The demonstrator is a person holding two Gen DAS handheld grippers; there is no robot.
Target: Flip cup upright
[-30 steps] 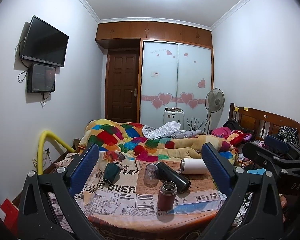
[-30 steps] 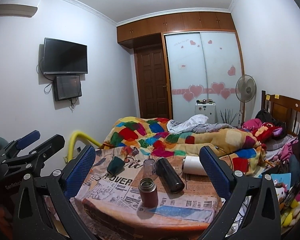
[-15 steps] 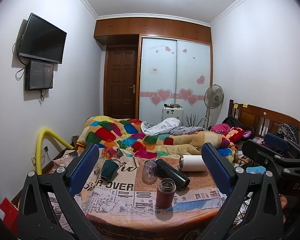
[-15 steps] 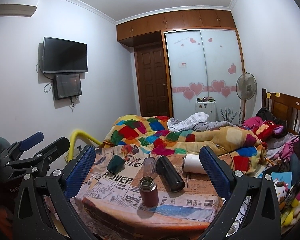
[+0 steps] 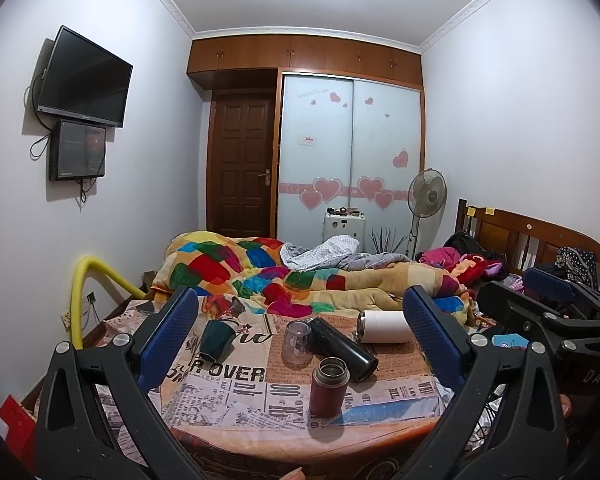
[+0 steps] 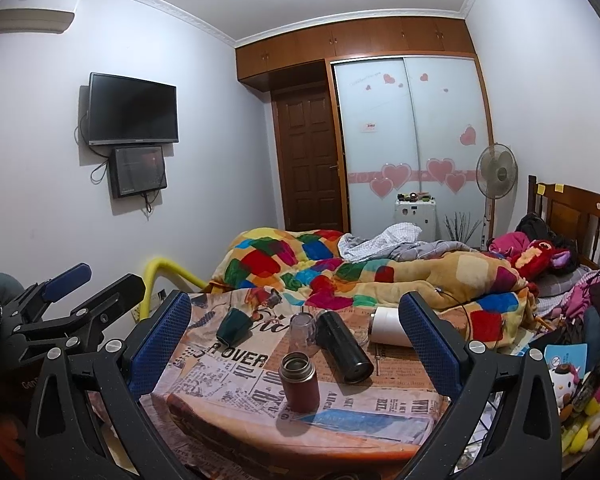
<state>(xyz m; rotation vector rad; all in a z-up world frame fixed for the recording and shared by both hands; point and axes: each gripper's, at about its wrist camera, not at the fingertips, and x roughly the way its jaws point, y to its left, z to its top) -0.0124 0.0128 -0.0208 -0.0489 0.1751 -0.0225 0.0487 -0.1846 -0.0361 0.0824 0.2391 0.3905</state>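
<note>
On a table (image 5: 260, 436) covered with newsprint, a dark green cup (image 5: 216, 339) lies tipped on its side at the left; it also shows in the right wrist view (image 6: 233, 325). A clear glass (image 5: 296, 342) stands upside down in the middle. A black flask (image 5: 342, 347) and a white tumbler (image 5: 384, 326) lie on their sides. A dark red flask (image 5: 329, 386) stands upright and open near the front. My left gripper (image 5: 300, 340) is open and empty, short of the table. My right gripper (image 6: 296, 336) is open and empty too.
A bed with a colourful quilt (image 5: 284, 276) lies behind the table. A yellow hose (image 5: 84, 288) curves at the left wall. A wooden headboard (image 5: 540, 240) and piled clothes and toys are at the right. A fan (image 5: 426, 196) stands by the wardrobe.
Both views have shifted slightly, so the table sits a little lower and nearer in view. Both grippers stay open. No object on the table has moved.
</note>
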